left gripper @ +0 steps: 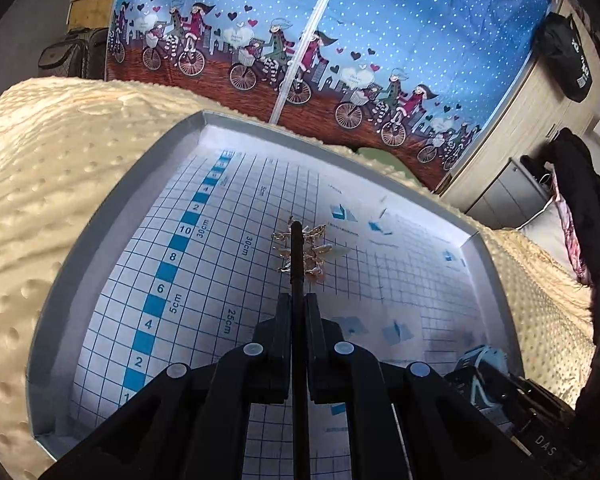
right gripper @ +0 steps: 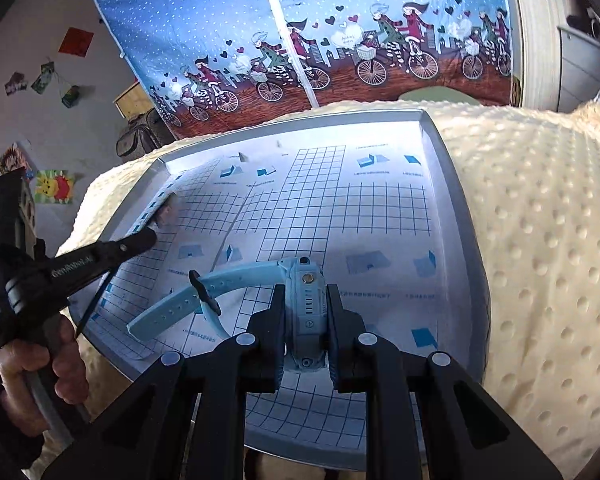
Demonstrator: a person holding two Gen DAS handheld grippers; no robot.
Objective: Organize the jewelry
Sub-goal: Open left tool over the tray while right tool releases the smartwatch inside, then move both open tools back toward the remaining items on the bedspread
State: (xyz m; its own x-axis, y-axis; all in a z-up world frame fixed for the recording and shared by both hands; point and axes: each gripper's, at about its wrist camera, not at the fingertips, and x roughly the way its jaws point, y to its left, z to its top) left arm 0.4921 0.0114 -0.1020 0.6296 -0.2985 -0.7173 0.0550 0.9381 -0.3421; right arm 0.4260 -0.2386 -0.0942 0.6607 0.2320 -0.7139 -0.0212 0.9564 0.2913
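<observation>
Both tongs loaded over the tray (left gripper: 112, 216), so mostly a set-down job from here, going by the task. Left tongs (left gripper: 298, 300) pressed tight on a thin black stick (left gripper: 297, 248) with a cluster of gold ornaments (left gripper: 308, 250) at its far end, probably a hairpin, hovering above the middle of the tray toward the far side. Can't tell if the gold bits touch the liner. Right tongs (right gripper: 305, 312) pinching a light blue watch (right gripper: 306, 292) by the sides of its case, strap (right gripper: 180, 304) trailing left and hanging over the near-left part of the tray.

Tips for doing it well:
- lower before letting go, no dropping, those gold bits look delicate
- lay the stick flat so the ornaments don't snag the tongs on the way out
- set the watch well apart from the hairpin, maybe near right, with the strap inside the rim
- one side at a time, so the strap and the left tongs don't tangle

Surface: shallow grey tray lined with a blue grid sheet (right gripper: 380, 208), sitting on a cream dotted blanket (right gripper: 540, 220), which looks like a bed, so soft and a bit wobbly underneath. Gentle pressure only.

Room: blue curtain (left gripper: 380, 20) with cyclists and hearts at the far side, stickers on the left wall, a dark bag hanging at right.
</observation>
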